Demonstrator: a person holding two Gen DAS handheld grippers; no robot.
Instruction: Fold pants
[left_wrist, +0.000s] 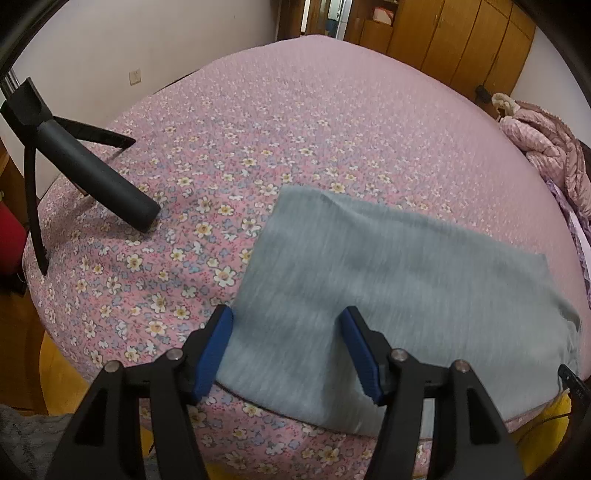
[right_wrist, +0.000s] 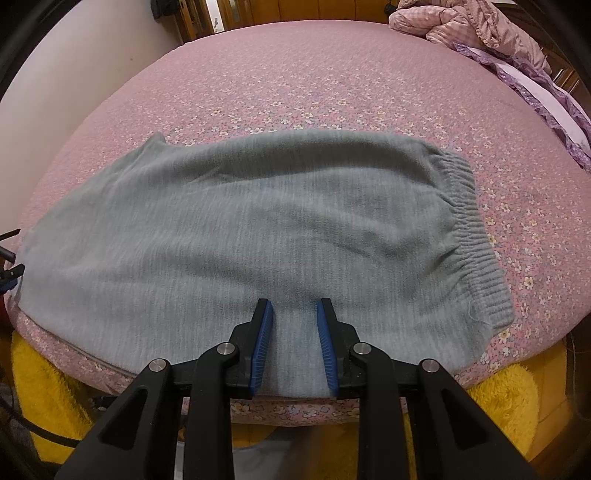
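Grey knit pants, folded into a broad soft slab, lying flat at the near edge of a bed, long axis running left to right. Fuzzy, fleece-like weave with faint vertical ribbing; gathered elastic waistband at the right end, puckered into fine ridges, with a loose thread near its near corner. Left end squared off, 1 small corner peak at the far left.

Right gripper low over the near edge of the fabric, 2 blue ribbed pads set a narrow gap apart, cloth lying under and between them; cannot tell whether the pads pinch a fold or merely rest on it. Left gripper over the left end of the pants, blue pads spread wide, nothing clamped, released.

Beneath, a pink quilted sheet printed with small white, yellow and blue flowers. Black tripod with a cylindrical handle tipped over on the far left of the bed. Crumpled pink padded quilt at the far right. Yellow shaggy fabric below the near bed edge. Wooden wardrobe doors beyond the bed.
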